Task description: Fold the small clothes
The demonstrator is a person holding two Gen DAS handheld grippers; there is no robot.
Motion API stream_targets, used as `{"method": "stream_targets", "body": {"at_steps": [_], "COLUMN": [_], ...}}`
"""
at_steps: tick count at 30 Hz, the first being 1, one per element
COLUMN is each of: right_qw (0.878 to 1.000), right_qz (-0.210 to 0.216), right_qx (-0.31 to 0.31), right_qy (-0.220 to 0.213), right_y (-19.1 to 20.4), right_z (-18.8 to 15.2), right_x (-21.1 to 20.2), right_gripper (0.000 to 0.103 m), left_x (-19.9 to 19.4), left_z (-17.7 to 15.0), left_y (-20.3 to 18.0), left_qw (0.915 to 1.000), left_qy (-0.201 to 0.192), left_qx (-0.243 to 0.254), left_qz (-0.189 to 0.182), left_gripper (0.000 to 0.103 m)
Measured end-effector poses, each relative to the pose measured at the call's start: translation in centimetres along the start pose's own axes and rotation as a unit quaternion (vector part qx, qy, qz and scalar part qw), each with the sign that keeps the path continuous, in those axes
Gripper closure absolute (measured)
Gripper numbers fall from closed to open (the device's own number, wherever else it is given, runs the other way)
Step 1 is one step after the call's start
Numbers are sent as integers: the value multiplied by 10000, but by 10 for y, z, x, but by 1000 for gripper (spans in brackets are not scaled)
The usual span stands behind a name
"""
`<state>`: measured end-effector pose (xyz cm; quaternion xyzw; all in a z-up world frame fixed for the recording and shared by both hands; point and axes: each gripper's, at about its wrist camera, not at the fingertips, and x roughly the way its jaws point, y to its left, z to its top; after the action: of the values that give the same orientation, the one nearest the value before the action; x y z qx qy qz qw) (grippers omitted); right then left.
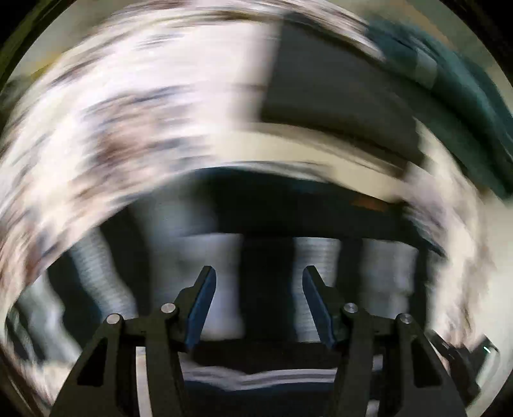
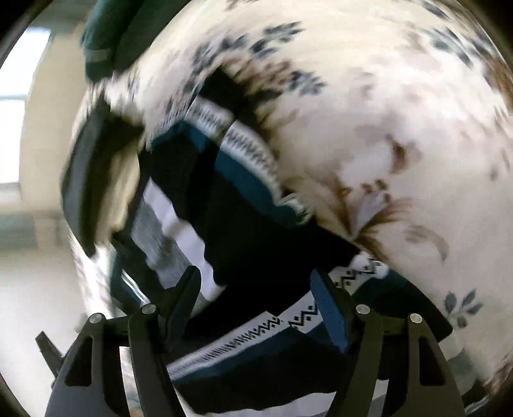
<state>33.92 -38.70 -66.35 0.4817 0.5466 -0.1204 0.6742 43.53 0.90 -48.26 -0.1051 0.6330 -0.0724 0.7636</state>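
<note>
I am hovering my left gripper (image 1: pixel 258 272) and right gripper (image 2: pixel 256 272), both released and empty, above the dark patterned garment (image 2: pixel 243 231) spread on the floral sheet (image 2: pixel 384 112), probably readying a fold.

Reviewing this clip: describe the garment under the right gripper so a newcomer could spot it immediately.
A white cloth printed with brown and blue flowers covers the surface. On it, near its edge and below the right gripper, lies a dark garment. Unlike the plain teal cloth farther off, it carries white bands with black zigzag patterns.
</note>
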Motion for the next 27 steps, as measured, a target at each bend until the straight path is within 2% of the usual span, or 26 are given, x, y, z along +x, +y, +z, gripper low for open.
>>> {"method": "stream_targets", "body": {"at_steps": [1, 3, 4, 5, 7, 8, 10, 11, 13, 16, 17, 18, 20, 21, 23, 24, 27], "right_qw": [9995, 9923, 9879, 9835, 9709, 9652, 9547, 9478, 9361, 9256, 9234, 9217, 9208, 9226, 9250, 9268, 9320], "right_qz": [220, 901, 1102, 1258, 1662, 1805, 2071, 2220, 2409, 2581, 2611, 2626, 2623, 2573, 2510, 2459, 2327], "right_qx": [231, 846, 1091, 1298, 1723, 1894, 2137, 2289, 2563, 2766, 2812, 2852, 2884, 2873, 2852, 2835, 2768], "right_qy": [-61, -101, -61, -25, -15, -39, -84, -94, -87, -116, -119, -103, -88, -96, -112, -142, -226], "right_y": [-8, -29, -38, -45, -58, -65, -73, -77, -85, -91, -92, -93, -96, -97, -101, -102, -109], "right_z": [2, 7, 9, 11, 12, 13, 16, 16, 16, 17, 16, 15, 14, 14, 13, 12, 14], "right_x": [-3, -3, 1, 5, 14, 19, 25, 29, 38, 44, 45, 46, 48, 48, 46, 44, 36], "right_gripper": [31, 40, 45, 45, 45, 45, 47, 55, 59, 67, 72, 73, 85, 87, 92, 92, 94], "left_x": [10, 36, 47, 63, 87, 105, 130, 139, 159, 176, 178, 180, 183, 181, 178, 176, 177], "left_z": [9, 27, 29, 32, 37, 37, 40, 41, 40, 31, 27, 23, 24, 27, 35, 42, 50], "left_y": [-29, -90, -115, -150, -195, -221, -245, -254, -269, -291, -295, -298, -299, -298, -292, -288, -278], "left_qw": [9990, 9924, 9872, 9786, 9624, 9508, 9371, 9328, 9189, 9004, 8946, 8903, 8903, 8925, 9018, 9084, 9208], "left_qy": [134, 403, 530, 655, 826, 974, 1214, 1290, 1490, 1574, 1565, 1568, 1561, 1477, 1401, 1371, 1399], "left_qx": [348, 1043, 1357, 1854, 2504, 2889, 3221, 3321, 3613, 4029, 4155, 4240, 4243, 4217, 4015, 3854, 3481], "left_qz": [-237, -509, -656, -603, -652, -555, -574, -548, -534, -467, -504, -546, -537, -619, -766, -863, -1067], "left_gripper": [49, 49, 49, 49, 49, 49, 49, 49, 50, 52, 67, 93, 97, 98, 99, 99, 99]}}
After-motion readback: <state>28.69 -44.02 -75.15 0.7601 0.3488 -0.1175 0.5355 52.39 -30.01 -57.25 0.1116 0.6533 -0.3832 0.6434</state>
